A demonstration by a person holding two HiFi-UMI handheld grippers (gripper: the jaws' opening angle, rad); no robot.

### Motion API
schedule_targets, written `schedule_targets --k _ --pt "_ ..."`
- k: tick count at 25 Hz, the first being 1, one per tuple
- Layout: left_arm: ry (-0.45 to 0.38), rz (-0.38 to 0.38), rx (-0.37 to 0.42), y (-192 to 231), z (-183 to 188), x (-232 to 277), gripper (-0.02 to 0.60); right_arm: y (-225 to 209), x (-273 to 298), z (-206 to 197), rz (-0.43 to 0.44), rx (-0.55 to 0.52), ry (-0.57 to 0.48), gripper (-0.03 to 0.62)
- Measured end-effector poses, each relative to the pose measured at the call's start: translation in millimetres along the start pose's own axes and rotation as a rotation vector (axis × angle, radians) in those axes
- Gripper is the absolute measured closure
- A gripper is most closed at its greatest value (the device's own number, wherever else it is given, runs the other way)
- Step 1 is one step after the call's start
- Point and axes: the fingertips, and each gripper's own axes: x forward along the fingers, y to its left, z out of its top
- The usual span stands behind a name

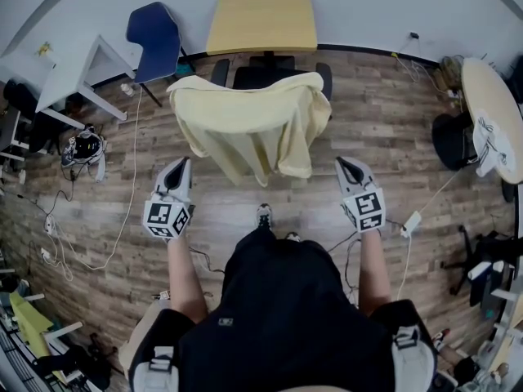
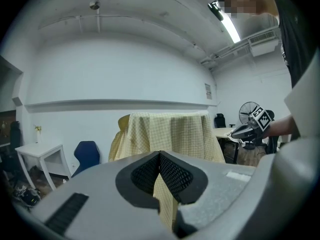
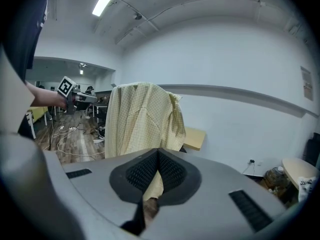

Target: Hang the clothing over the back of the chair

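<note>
A yellow-topped table (image 1: pixel 261 19) stands directly behind the black chair (image 1: pixel 274 77), with a blue chair (image 1: pixel 154 39) and a white table (image 1: pixel 69 72) to its left, a round table (image 1: pixel 490 113) at far right and cables (image 1: pixel 122 211) on the floor (image 1: pixel 376 129), all off to the sides or beyond the chair. The yellow garment (image 1: pixel 245 121) is draped over the chair back, ahead of and between the left gripper (image 1: pixel 180 166) and right gripper (image 1: pixel 347 164), apart from both — each has its jaws closed together and holds nothing. Its hem hangs free toward the person, with open floor on both sides of the chair
</note>
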Motion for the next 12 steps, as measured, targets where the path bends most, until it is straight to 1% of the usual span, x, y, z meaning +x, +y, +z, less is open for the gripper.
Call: schedule_targets --k 6,12 --pt "-0.004 0.003 -0.019 -13.9 -7.9 -16.9 0.581 5.9 -18.3 -8.8 -0.003 0.000 -0.002 0.600" --pt "-0.006 -0.012 -0.019 -34.0 -10.5 -28.8 0.581 9.8 -41.2 -21.6 -0.017 0.002 0.000 0.600"
